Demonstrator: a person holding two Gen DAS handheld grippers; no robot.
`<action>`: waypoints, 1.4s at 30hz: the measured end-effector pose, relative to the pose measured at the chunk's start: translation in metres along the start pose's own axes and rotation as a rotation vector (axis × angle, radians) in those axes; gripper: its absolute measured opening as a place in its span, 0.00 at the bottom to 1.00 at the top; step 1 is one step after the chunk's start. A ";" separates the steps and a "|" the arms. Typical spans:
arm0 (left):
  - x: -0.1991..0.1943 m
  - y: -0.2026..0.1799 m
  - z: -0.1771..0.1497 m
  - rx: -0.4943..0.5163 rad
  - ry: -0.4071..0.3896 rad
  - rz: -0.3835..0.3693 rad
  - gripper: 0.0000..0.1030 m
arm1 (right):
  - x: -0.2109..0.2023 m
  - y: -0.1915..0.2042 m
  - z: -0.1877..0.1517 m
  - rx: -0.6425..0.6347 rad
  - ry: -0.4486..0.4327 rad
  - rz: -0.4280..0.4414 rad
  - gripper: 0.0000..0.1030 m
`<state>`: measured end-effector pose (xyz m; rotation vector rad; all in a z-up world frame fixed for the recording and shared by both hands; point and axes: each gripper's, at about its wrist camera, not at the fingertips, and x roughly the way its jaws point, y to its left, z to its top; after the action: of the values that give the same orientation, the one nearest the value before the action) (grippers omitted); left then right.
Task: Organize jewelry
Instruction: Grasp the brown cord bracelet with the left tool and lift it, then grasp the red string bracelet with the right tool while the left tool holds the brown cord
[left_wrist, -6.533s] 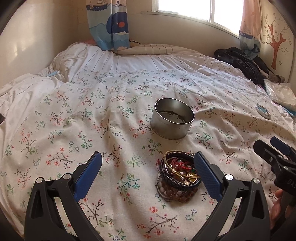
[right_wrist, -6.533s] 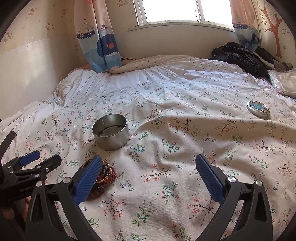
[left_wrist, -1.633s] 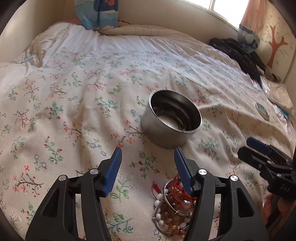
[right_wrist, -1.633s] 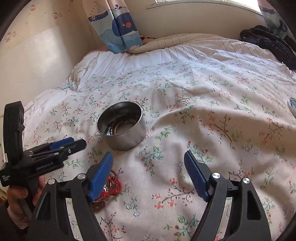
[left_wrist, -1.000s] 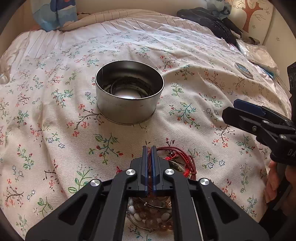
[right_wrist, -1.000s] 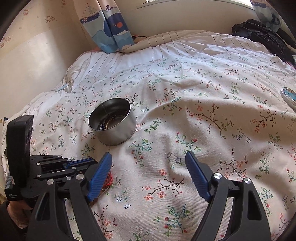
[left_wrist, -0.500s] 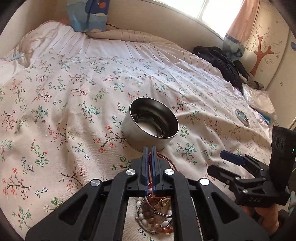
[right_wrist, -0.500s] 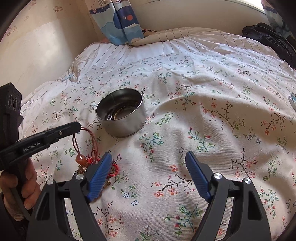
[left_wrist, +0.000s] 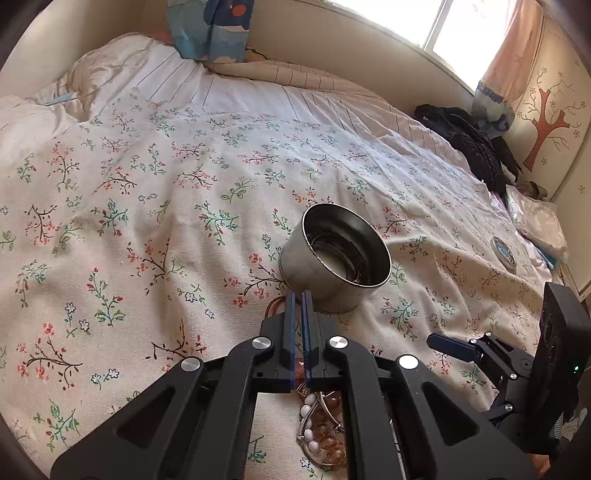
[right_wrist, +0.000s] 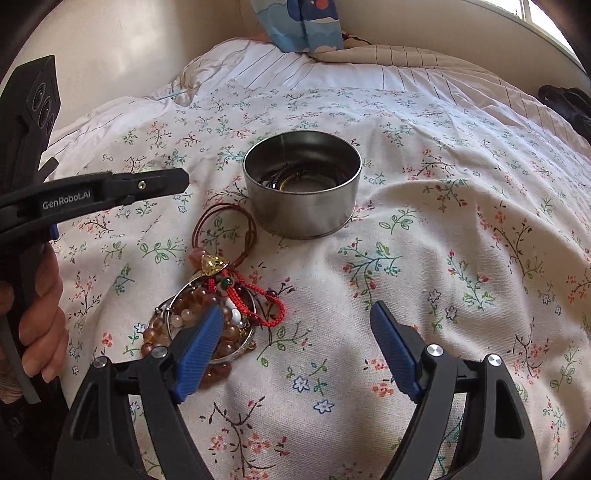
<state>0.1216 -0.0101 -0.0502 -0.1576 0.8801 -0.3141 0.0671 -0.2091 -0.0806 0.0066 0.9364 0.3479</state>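
Left gripper (right_wrist: 183, 180) shut, seemingly empty, beside the round steel tin (right_wrist: 303, 206); right gripper (right_wrist: 295, 308) gapes empty over tangled bead-and-cord bracelets (right_wrist: 199, 317) bound for it.

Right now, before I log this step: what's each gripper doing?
Left gripper: jaws shut; no clear grip on the brown cord.
Right gripper: jaws open, empty.

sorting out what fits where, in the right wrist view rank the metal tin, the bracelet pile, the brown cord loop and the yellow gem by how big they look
1. metal tin
2. bracelet pile, nearer the camera, so it's close
3. brown cord loop
4. yellow gem
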 end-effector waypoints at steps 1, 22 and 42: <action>0.003 0.001 0.000 0.000 0.011 0.006 0.03 | 0.001 0.000 0.001 0.001 0.001 0.001 0.76; 0.050 0.010 -0.005 0.006 0.148 0.139 0.23 | 0.007 -0.022 0.006 0.109 0.000 0.127 0.56; 0.041 -0.016 -0.009 0.147 0.120 0.147 0.02 | 0.014 -0.023 0.010 0.081 0.015 0.039 0.08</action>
<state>0.1361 -0.0387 -0.0820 0.0631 0.9779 -0.2516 0.0888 -0.2255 -0.0892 0.0965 0.9657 0.3469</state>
